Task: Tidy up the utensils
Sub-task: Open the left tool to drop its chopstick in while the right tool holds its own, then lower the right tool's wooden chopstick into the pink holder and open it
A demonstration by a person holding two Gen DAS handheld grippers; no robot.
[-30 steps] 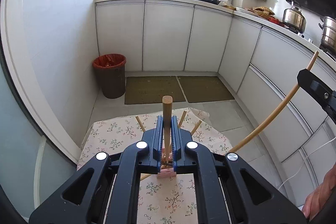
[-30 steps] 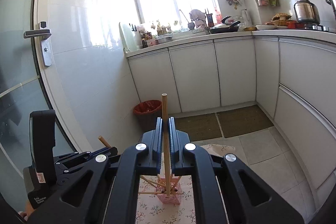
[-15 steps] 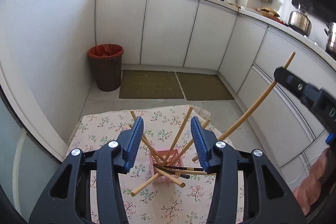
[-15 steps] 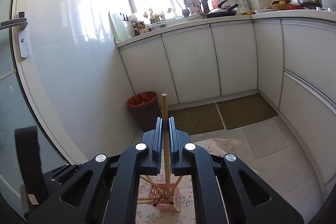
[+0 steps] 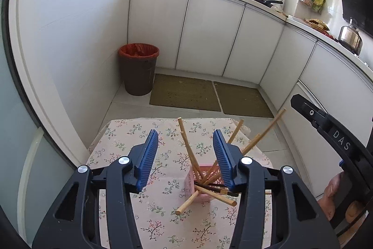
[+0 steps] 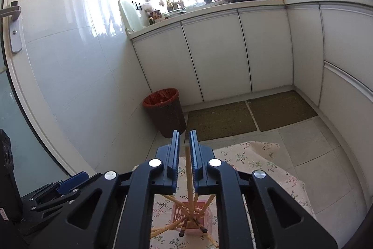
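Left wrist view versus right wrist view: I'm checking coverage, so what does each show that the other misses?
Only the left wrist view shows the left gripper, open, over the table, and chopsticks poking out of the pink basket. Only the right shows the door handle and one chopstick standing between the right gripper fingers. Both share the basket, floral tablecloth and red-lined bin.

The only legible marking I find is "DAS", in pale capital letters on the black body of my right gripper [image 5: 335, 132], seen at the right edge of the left wrist view. Labels on the counter items are too small to read.
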